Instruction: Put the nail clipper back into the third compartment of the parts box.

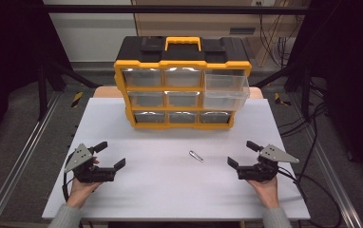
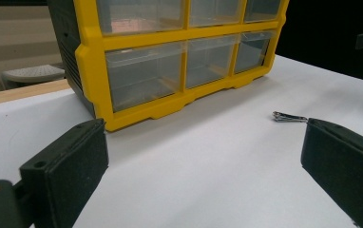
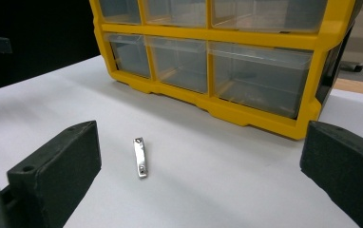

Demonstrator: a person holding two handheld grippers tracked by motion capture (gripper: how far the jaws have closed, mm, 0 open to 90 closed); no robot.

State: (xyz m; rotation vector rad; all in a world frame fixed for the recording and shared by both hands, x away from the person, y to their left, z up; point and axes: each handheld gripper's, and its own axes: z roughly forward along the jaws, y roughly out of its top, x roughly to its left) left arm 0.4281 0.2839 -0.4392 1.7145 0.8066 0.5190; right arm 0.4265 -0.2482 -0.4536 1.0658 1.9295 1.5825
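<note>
Both grippers, left gripper (image 1: 111,156) and right gripper (image 1: 242,153), rest with jaws wide apart, holding nothing. Between them, before the yellow drawer cabinet (image 1: 183,90), lies a flat nail clipper (image 1: 196,156), nearer the right gripper. Thin and slick, it could skid or flip if the pads close unevenly against the white tabletop (image 1: 170,190).

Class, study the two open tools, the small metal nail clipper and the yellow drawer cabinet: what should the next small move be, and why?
Probably ease the right tool forward toward the small metal nail clipper, since it lies flat on the white table nearer that tool, whose jaws stand open and empty, and one clear drawer of the yellow drawer cabinet is pulled out.
</note>
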